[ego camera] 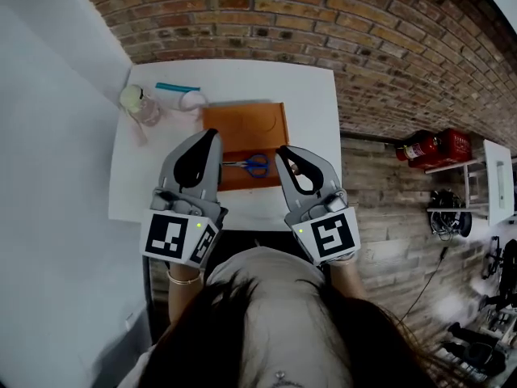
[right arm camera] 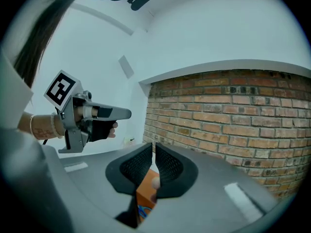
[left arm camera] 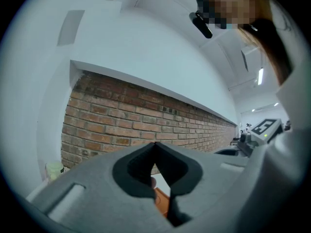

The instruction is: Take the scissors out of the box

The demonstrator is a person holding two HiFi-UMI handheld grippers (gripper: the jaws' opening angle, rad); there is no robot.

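Note:
Blue-handled scissors (ego camera: 250, 165) lie in the near part of a shallow orange box (ego camera: 242, 124) on the white table (ego camera: 323, 103). My left gripper (ego camera: 213, 132) hovers over the box's left edge, pointing level at the brick wall; its jaws meet at the tips, with nothing held (left arm camera: 155, 144). My right gripper (ego camera: 283, 149) hangs just right of the scissors' handles, above the box's right edge. A narrow slit shows between its jaws (right arm camera: 153, 145), and nothing is in it. Below them the right gripper view shows the box (right arm camera: 146, 191) and a bit of blue handle (right arm camera: 141, 210).
At the table's back left lie a white tube with a teal cap (ego camera: 182, 94) and a pale round thing beside a clear cup (ego camera: 137, 102). A brick wall (ego camera: 323, 23) runs behind the table. A red fire extinguisher (ego camera: 432, 146) lies on a shelf at the right.

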